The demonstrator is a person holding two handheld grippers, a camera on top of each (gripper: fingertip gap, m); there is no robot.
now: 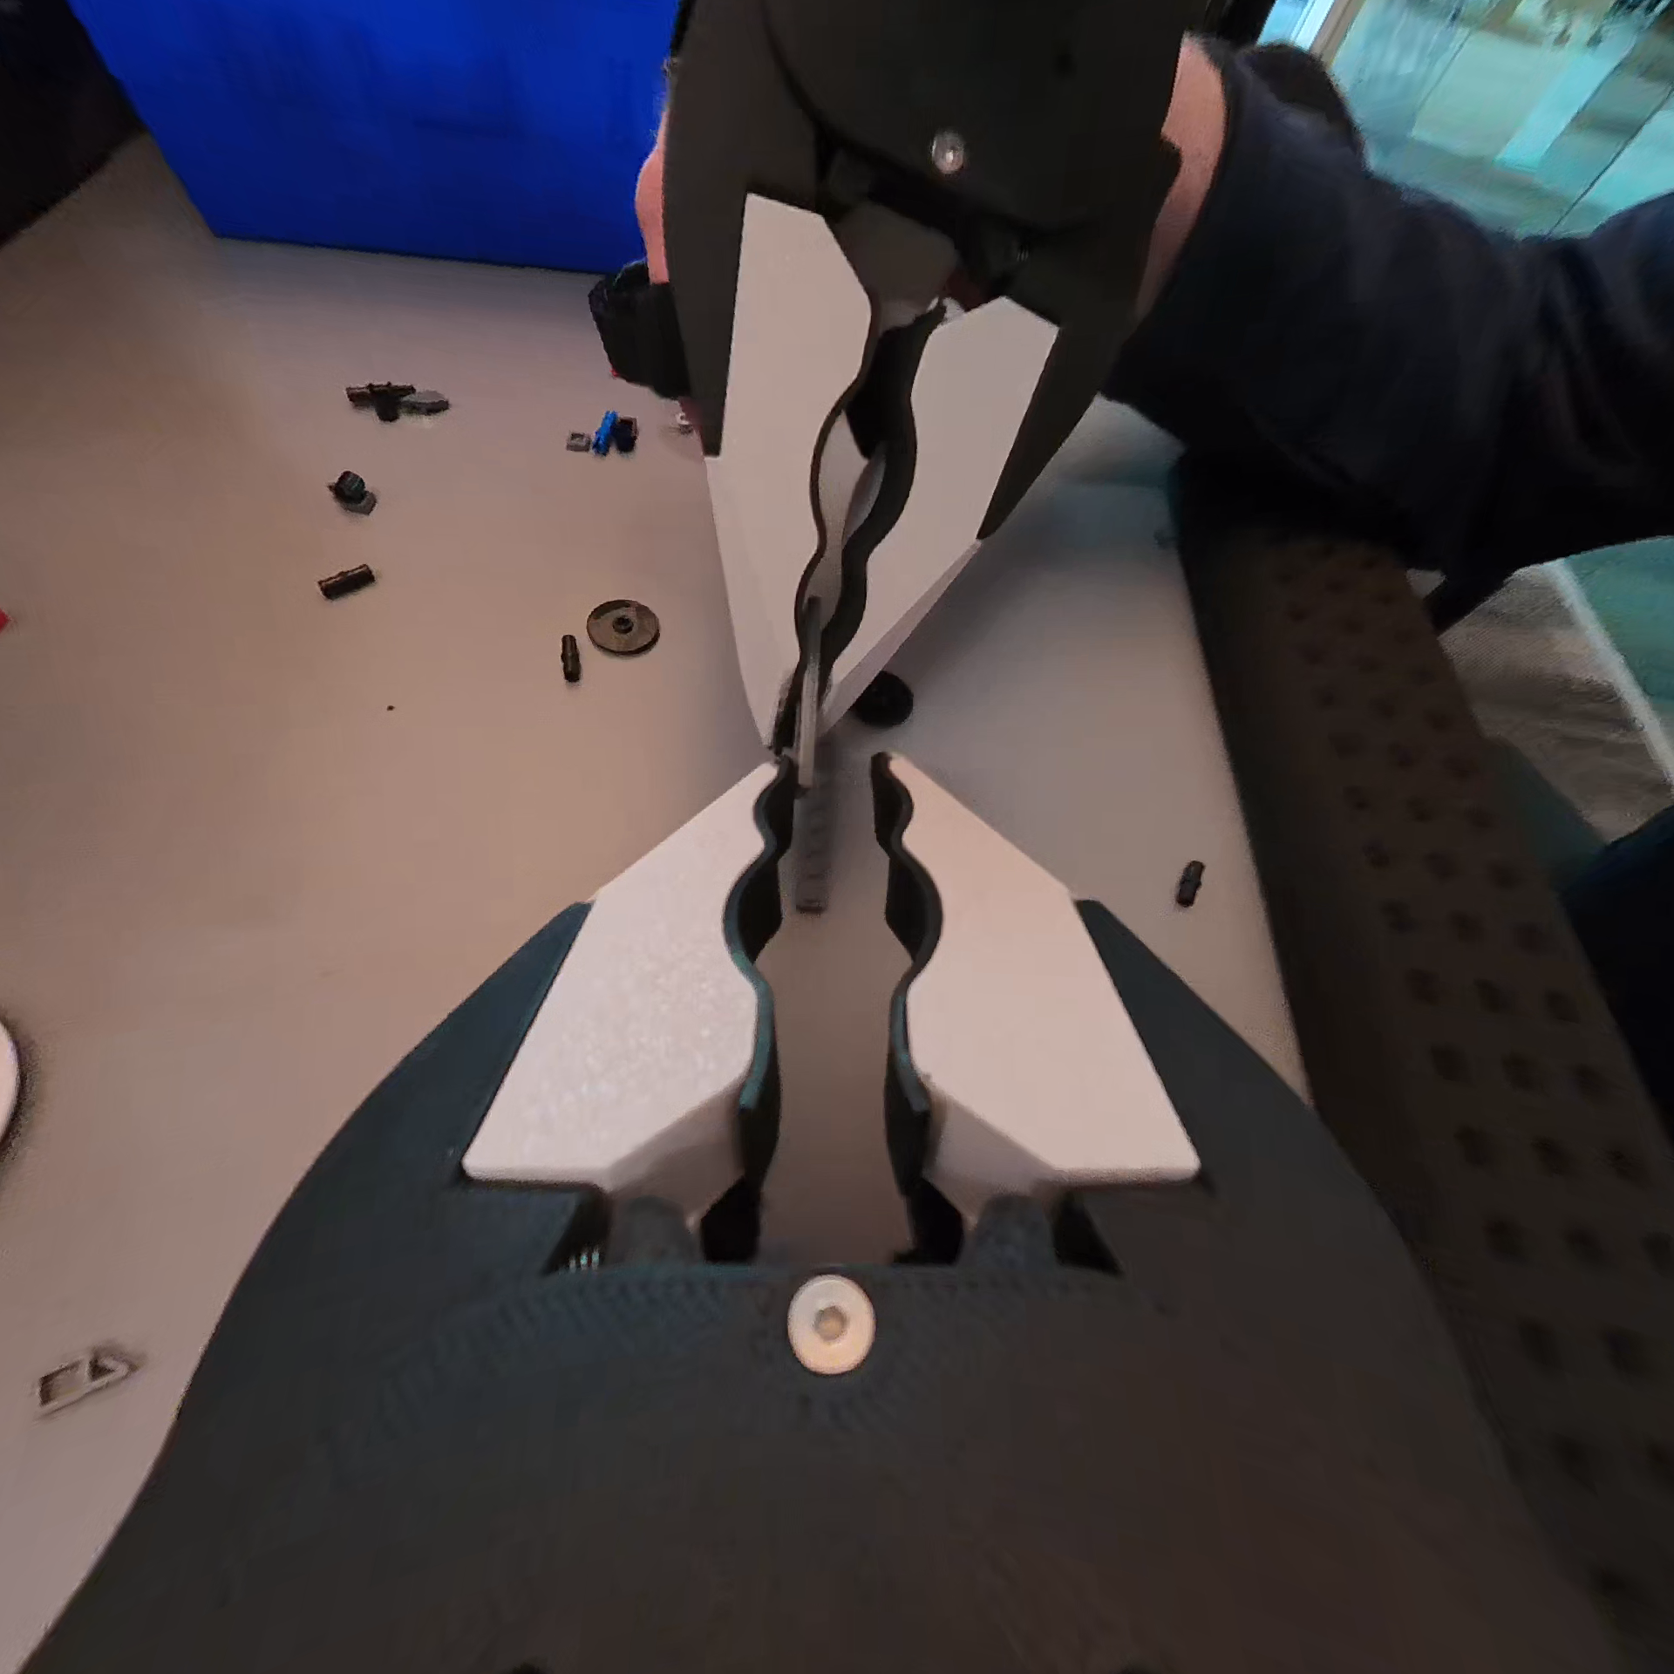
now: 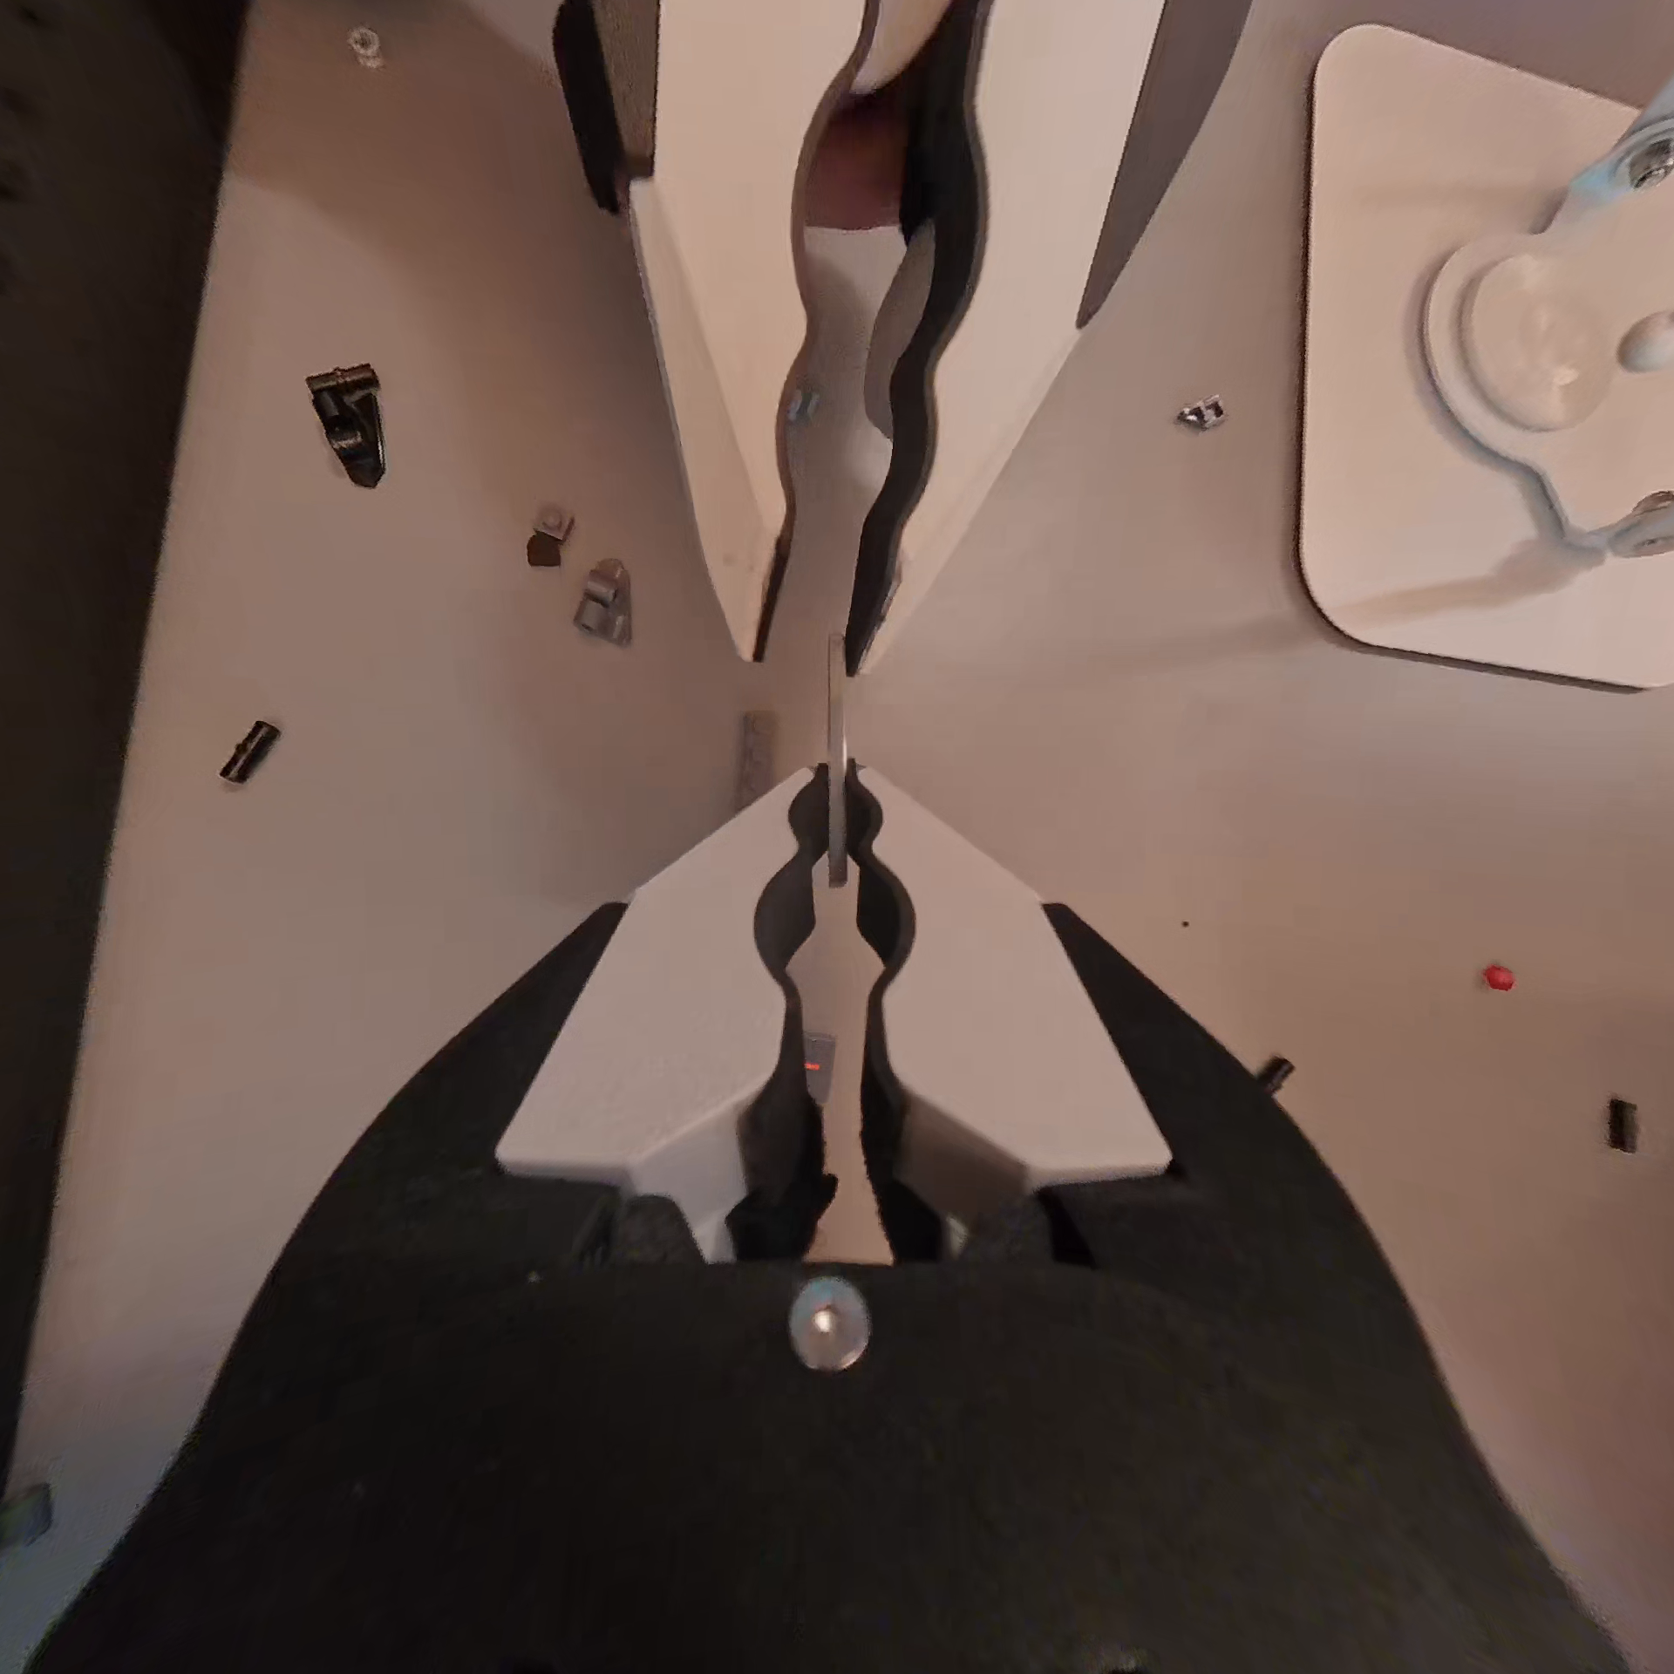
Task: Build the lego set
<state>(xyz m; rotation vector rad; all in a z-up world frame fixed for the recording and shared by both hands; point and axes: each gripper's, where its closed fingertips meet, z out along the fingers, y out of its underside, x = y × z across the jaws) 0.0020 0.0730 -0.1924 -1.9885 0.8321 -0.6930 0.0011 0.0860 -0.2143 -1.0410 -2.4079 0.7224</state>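
Note:
My right gripper (image 2: 838,774) is shut on a thin grey flat lego piece (image 2: 837,725), held edge-on, with its far end sticking out past the fingertips. In the left wrist view the right gripper (image 1: 799,734) comes down from above with that piece (image 1: 809,670). My left gripper (image 1: 832,768) is open, tip to tip with the right one. The piece's end sits by the inner side of one left fingertip (image 1: 770,788). A grey studded lego beam (image 1: 812,851) lies on the table under the left gripper's gap; it also shows in the right wrist view (image 2: 756,756).
Small loose lego parts lie on the pale table (image 1: 272,861): a black disc (image 1: 623,625), black pins (image 1: 346,581), a blue part (image 1: 605,433), a grey wedge (image 2: 605,605), a red bit (image 2: 1499,976). A blue box (image 1: 380,118) stands behind. A white mount base (image 2: 1467,362) and a dark chair (image 1: 1404,861) flank the table. My left and right fingertips are right by each other. The black disc (image 1: 623,625) is about 10 centimeters from my right fingertips.

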